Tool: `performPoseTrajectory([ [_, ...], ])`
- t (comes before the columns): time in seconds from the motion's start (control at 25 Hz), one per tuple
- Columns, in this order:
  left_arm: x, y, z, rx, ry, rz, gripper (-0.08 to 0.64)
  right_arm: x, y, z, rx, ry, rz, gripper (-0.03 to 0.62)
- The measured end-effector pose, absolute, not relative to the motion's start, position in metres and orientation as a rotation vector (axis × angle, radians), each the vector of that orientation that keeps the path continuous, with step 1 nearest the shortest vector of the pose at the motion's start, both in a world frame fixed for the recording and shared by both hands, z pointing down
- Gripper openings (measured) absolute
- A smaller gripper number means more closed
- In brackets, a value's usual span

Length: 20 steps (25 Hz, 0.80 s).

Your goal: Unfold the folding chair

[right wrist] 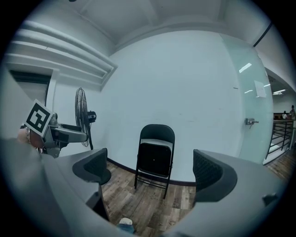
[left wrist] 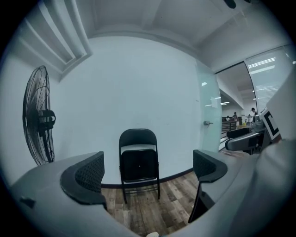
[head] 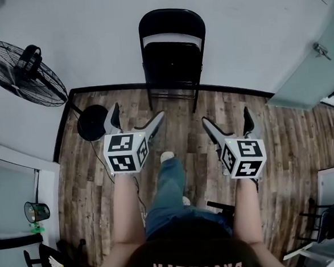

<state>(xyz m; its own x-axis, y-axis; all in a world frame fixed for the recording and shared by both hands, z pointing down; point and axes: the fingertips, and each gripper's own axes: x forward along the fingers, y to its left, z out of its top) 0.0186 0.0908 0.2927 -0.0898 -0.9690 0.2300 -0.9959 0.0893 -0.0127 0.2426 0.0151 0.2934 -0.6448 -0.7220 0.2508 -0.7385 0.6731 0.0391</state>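
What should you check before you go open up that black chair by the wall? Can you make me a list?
1. Black metal folding chair stands folded at the white wall: ok, ready to open.
2. Left gripper has its fingers apart with nothing between them: ok.
3. Right gripper has its fingers apart with nothing between them: ok.
4. Grippers near enough to take hold of the chair: not ok, both are apart from it.
5. Brown wood-plank floor in front of the chair: ok, nothing seen in the way.
6. Black standing fan is off to the chair's side, not touching it: ok.
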Motion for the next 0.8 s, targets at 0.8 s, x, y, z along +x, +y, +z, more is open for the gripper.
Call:
performPoseTrajectory([
  [0.8, -0.129, -0.098, 0.299, 1.963, -2.169, 0.230, 0.569, 0.122, -0.172, 0.295, 1.195, -2.585, 0.083, 0.558],
])
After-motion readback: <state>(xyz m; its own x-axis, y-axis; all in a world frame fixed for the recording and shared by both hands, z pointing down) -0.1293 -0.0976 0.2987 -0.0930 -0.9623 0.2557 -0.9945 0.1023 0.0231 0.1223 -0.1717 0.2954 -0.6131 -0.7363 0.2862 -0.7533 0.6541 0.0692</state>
